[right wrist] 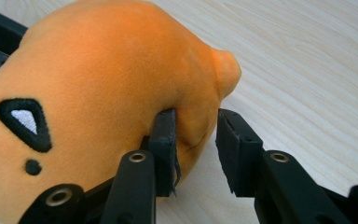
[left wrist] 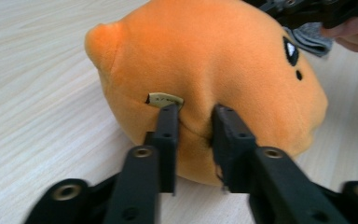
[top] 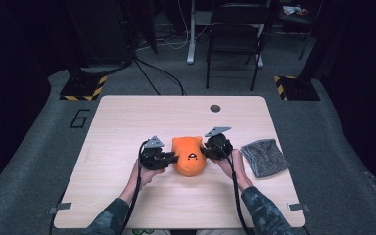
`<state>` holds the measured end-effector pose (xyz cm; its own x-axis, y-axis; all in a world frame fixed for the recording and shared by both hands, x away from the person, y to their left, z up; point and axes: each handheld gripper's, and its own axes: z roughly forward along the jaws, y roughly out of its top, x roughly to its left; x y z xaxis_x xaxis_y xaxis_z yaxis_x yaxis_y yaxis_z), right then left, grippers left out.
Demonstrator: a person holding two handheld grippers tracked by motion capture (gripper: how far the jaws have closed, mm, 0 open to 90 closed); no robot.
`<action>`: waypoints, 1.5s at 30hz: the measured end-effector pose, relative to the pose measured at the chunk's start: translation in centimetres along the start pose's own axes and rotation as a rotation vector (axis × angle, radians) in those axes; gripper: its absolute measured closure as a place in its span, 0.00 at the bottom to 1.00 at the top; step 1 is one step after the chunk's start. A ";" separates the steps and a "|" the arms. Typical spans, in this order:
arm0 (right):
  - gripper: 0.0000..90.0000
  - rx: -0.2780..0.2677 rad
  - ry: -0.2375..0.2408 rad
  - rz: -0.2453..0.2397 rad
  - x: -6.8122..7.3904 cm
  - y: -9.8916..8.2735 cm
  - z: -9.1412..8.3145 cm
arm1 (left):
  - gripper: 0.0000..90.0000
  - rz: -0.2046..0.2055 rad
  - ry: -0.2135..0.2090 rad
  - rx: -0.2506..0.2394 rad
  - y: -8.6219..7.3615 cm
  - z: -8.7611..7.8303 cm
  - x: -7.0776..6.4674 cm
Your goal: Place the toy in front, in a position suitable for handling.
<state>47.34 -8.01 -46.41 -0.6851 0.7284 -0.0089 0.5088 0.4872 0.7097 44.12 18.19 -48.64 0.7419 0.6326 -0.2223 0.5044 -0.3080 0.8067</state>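
An orange plush toy point(top: 190, 156) with a black embroidered face lies on the wooden table point(top: 127, 117), between my two grippers. My left gripper point(top: 175, 158) comes at it from the left. In the left gripper view the plush toy point(left wrist: 214, 60) has a fold of fabric pinched between the jaws of the left gripper point(left wrist: 196, 114), just beside a small tan tag point(left wrist: 165, 99). My right gripper point(top: 204, 152) is at the toy's right side. In the right gripper view a fold of the plush toy point(right wrist: 98, 84) sits between the jaws of the right gripper point(right wrist: 196, 116); one pad touches it, the other stands apart.
A grey cloth point(top: 264, 156) lies crumpled on the table to the right of my right hand. A small dark round hole point(top: 215, 108) marks the table's far side. Beyond the table stands a folding chair point(top: 235, 34) on the carpet.
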 end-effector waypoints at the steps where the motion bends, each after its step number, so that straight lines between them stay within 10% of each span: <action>1: 0.69 0.001 -0.005 0.016 0.0 0.0 -0.1 | 0.88 -0.009 0.006 -0.002 0.0 -0.1 -0.1; 6: 0.49 0.002 -0.021 0.056 -0.7 -0.1 -0.9 | 0.89 -0.004 0.018 0.003 0.0 -0.2 -0.1; 10: 0.32 -0.012 0.004 0.182 -0.7 0.4 -2.8 | 0.89 -0.007 0.022 0.006 0.1 -0.3 -0.1; 18: 0.18 -0.014 0.048 0.247 3.1 2.2 -2.4 | 0.87 0.003 0.018 0.016 0.2 -0.2 -0.6; 25: 0.46 0.043 0.037 0.233 3.6 2.0 0.5 | 0.72 0.004 0.024 0.043 0.3 -0.3 -0.5; 31: 0.72 -0.018 0.068 0.207 3.2 1.6 0.3 | 0.35 -0.006 0.064 0.064 0.4 -2.4 -0.3; 45: 0.76 -0.099 0.175 -0.042 1.6 4.0 -3.3 | 0.25 -0.006 0.150 0.124 -1.7 -3.7 1.9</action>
<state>46.54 -6.46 -41.33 -0.7890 0.6096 0.0767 0.4304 0.4593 0.7770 42.98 22.58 -48.42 0.6693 0.7306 -0.1352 0.5661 -0.3836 0.7297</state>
